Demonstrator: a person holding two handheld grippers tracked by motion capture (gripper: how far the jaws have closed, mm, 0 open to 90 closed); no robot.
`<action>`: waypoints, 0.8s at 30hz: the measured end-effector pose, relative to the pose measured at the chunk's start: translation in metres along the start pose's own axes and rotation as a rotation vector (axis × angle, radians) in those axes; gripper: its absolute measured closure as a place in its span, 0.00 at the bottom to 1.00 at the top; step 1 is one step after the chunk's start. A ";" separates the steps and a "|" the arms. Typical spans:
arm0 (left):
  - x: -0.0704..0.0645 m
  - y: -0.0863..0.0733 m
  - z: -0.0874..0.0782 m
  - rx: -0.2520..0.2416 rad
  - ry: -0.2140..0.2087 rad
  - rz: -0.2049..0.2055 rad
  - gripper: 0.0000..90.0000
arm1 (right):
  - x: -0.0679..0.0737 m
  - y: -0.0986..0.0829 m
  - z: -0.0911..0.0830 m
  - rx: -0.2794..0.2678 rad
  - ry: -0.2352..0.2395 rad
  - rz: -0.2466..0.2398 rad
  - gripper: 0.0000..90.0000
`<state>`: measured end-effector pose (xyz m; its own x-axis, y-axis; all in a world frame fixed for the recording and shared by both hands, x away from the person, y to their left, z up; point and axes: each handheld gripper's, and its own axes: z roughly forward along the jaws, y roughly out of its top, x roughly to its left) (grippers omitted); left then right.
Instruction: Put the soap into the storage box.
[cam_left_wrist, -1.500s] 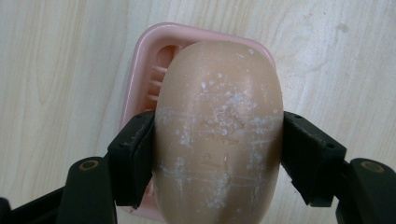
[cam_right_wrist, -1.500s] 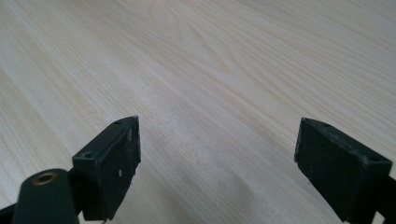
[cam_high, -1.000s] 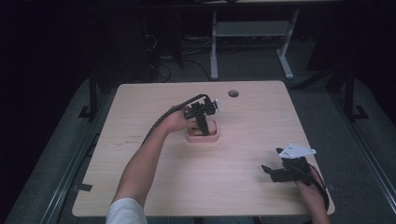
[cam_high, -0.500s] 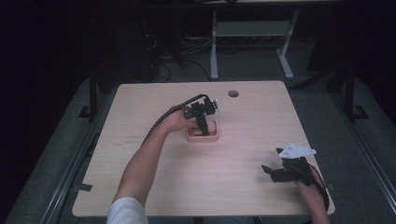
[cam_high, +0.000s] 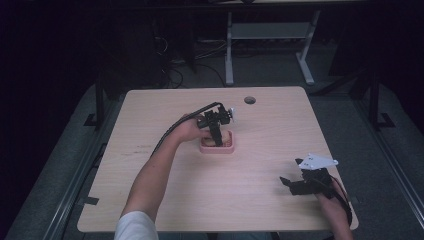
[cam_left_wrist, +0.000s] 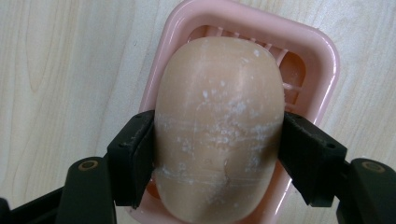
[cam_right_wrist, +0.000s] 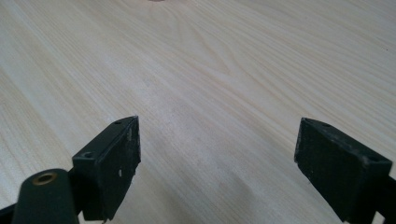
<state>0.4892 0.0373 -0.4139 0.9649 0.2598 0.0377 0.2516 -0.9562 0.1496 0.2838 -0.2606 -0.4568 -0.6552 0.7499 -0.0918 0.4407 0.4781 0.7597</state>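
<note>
A tan bar of soap, scuffed with white marks, lies over a pink slotted soap dish. My left gripper points straight down on it, and both black pads press the soap's sides. From above, that gripper stands over the pink dish near the table's middle. My right gripper rests low at the front right corner. Its jaws stand wide apart over bare wood, nothing between them.
The light wooden table has a round cable hole near its far edge. A black cable trails from the left gripper along the forearm. A metal frame stands on the dark floor behind.
</note>
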 end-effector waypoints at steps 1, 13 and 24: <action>0.000 0.000 -0.001 -0.004 -0.002 0.001 0.34 | 0.000 0.000 0.000 0.000 0.000 0.000 0.15; -0.010 -0.001 -0.015 -0.044 -0.002 0.021 0.31 | 0.001 0.001 0.001 0.001 0.001 0.000 0.15; -0.023 -0.016 -0.027 -0.080 0.012 0.037 0.30 | 0.001 0.001 0.002 0.007 0.000 -0.007 0.15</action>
<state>0.4616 0.0499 -0.3907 0.9724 0.2264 0.0560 0.2085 -0.9516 0.2260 0.2844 -0.2583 -0.4573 -0.6581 0.7466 -0.0972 0.4403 0.4864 0.7547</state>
